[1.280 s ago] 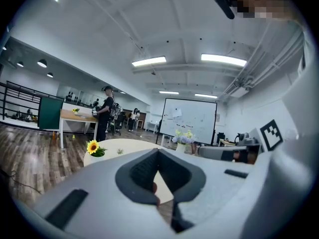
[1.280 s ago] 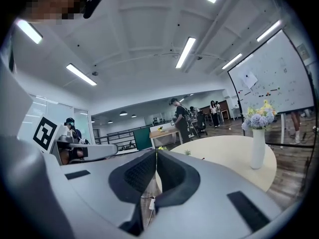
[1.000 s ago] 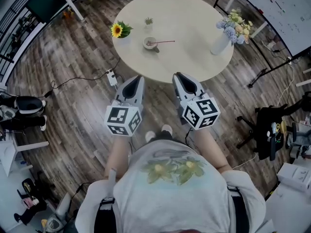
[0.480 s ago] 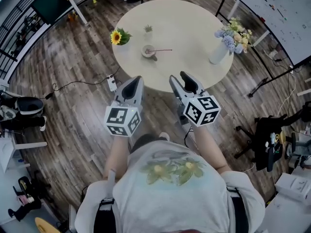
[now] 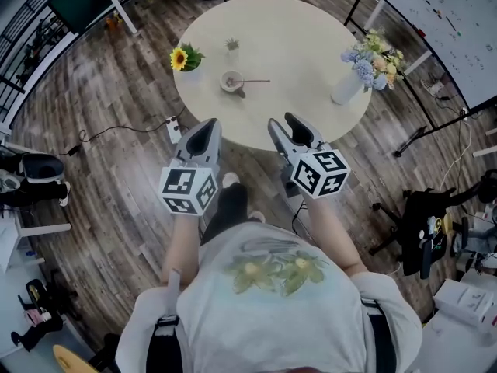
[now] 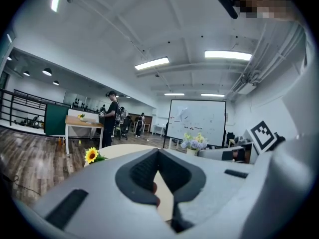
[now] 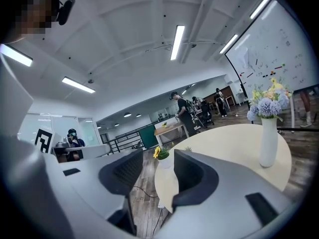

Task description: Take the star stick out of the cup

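A small pale cup (image 5: 230, 80) stands on the round beige table (image 5: 311, 45), left of its middle. The thin pink star stick (image 5: 254, 81) rests in the cup and leans out to the right over the rim. Both grippers are held short of the table's near edge, well away from the cup. My left gripper (image 5: 203, 127) (image 6: 158, 152) has its jaws together with nothing between them. My right gripper (image 5: 285, 124) (image 7: 157, 156) stands open and empty. The cup does not show in either gripper view.
On the table also stand a potted sunflower (image 5: 182, 56) (image 6: 91, 155) (image 7: 158, 152), a tiny green plant (image 5: 232, 45) and a white vase of flowers (image 5: 348, 84) (image 7: 268, 138). A power strip with cable (image 5: 174, 127) lies on the wooden floor. People stand by a far desk (image 6: 82, 123).
The right gripper's jaws have opened from shut. The left gripper has drifted a little left, and the table has shifted slightly in the head view.
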The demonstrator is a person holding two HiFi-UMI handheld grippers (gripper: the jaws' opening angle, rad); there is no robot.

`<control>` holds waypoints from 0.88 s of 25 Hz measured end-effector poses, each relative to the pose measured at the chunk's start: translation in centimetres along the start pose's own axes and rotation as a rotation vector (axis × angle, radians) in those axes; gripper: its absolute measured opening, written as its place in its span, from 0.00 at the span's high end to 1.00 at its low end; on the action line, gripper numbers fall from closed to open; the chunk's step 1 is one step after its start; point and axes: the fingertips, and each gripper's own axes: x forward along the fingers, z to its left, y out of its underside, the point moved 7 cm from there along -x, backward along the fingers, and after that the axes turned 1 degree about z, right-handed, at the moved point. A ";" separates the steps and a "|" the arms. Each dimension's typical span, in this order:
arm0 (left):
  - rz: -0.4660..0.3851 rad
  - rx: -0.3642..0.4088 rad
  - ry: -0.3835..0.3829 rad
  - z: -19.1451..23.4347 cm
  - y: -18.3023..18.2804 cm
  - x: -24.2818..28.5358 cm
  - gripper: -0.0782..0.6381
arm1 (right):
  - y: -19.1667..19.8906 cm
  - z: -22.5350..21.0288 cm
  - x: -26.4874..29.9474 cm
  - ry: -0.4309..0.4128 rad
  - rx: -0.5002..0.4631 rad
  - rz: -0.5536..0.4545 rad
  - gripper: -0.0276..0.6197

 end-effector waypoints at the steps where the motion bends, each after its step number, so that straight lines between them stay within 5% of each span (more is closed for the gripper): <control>1: 0.002 0.001 0.004 0.2 0.0 0.4 0.89 | 0.1 -0.2 0.3 0.002 0.003 0.003 0.67; 22: 0.049 -0.026 0.080 8.9 -1.2 12.3 0.89 | 0.9 -5.8 12.7 0.078 0.103 0.104 0.67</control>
